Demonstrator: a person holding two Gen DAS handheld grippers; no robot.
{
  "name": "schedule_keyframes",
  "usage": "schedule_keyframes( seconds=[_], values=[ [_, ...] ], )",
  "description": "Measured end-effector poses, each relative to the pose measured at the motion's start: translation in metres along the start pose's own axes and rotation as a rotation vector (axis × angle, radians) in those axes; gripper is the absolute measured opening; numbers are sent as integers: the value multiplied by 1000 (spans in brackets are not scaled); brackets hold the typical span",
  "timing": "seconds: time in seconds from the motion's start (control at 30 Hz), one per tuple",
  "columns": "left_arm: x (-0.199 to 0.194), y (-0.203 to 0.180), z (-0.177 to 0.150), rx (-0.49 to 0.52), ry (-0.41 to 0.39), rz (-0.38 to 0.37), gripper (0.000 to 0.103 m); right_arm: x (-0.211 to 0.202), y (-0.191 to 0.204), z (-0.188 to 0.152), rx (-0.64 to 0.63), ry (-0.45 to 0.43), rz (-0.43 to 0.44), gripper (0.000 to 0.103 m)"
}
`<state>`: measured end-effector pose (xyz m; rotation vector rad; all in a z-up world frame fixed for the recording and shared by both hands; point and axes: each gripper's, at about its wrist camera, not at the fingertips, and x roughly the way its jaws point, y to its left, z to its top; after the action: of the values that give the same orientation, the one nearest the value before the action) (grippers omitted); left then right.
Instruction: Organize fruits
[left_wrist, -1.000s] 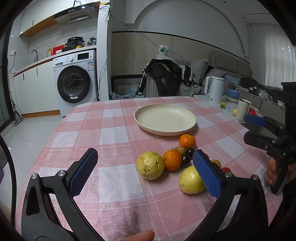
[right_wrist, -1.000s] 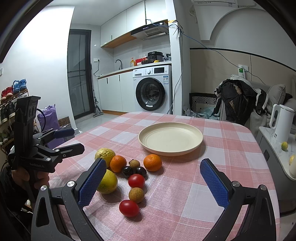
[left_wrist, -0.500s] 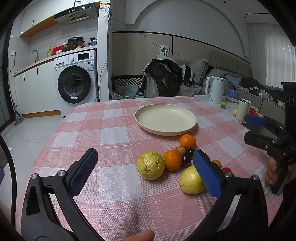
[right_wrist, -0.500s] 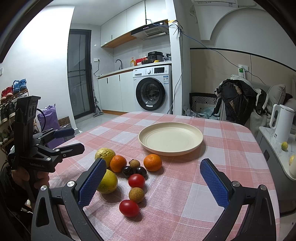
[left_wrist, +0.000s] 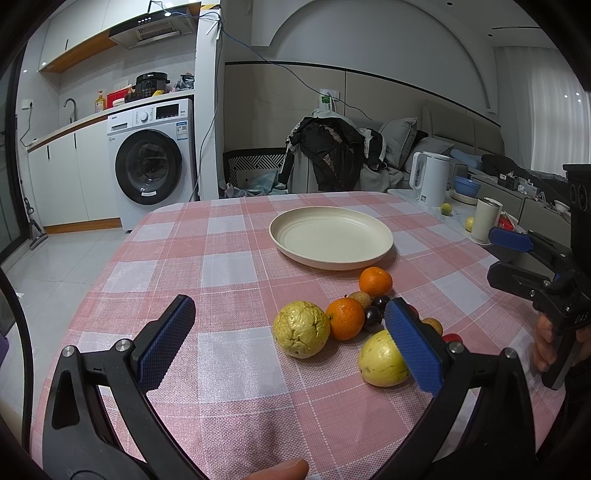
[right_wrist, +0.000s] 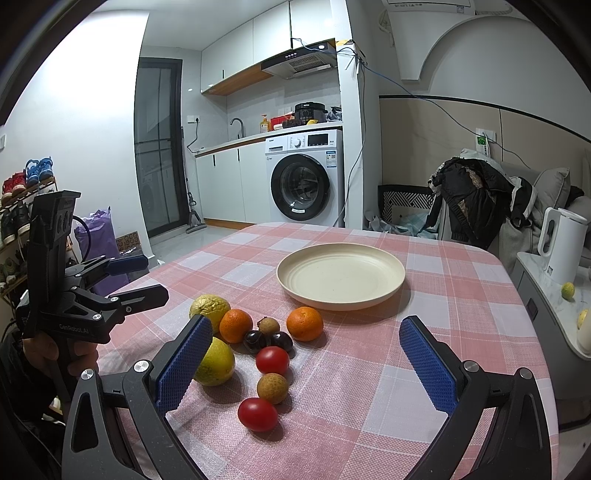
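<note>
An empty cream plate (left_wrist: 330, 236) (right_wrist: 341, 275) sits mid-table on the pink checked cloth. In front of it lies a cluster of fruit: a wrinkled yellow fruit (left_wrist: 301, 328) (right_wrist: 209, 307), a smooth yellow one (left_wrist: 382, 359) (right_wrist: 216, 361), two oranges (left_wrist: 375, 281) (left_wrist: 345, 318) (right_wrist: 304, 323) (right_wrist: 236, 325), dark cherries (right_wrist: 268, 340), two tomatoes (right_wrist: 272, 360) (right_wrist: 257, 414) and two longans (right_wrist: 272, 387). My left gripper (left_wrist: 290, 343) is open and empty above the near cloth. My right gripper (right_wrist: 303, 365) is open and empty, near the fruit.
A white kettle (left_wrist: 430, 178) (right_wrist: 561, 245), a cup (left_wrist: 487, 220) and small fruits stand on a side counter right of the table. A chair draped with dark clothes (left_wrist: 328, 155) stands behind the table. A washing machine (left_wrist: 151, 166) is at the back left.
</note>
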<state>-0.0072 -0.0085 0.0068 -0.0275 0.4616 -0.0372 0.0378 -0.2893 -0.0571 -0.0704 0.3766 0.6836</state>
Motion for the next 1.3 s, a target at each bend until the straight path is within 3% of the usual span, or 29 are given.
schedule_keyframes(
  seconds=[0.67, 0.8, 0.97, 1.3],
  values=[
    [10, 6, -1, -1, 38, 36, 102, 8, -4, 1, 17, 47, -75, 103],
    [15, 0, -2, 6, 72, 17, 102, 19, -7, 0, 34, 133, -88, 103],
    [16, -4, -2, 3, 104, -35, 102, 28, -10, -3, 84, 237, -38, 103],
    [28, -27, -12, 41, 198, -101, 91, 47, 10, -25, 38, 439, 41, 82]
  ],
)
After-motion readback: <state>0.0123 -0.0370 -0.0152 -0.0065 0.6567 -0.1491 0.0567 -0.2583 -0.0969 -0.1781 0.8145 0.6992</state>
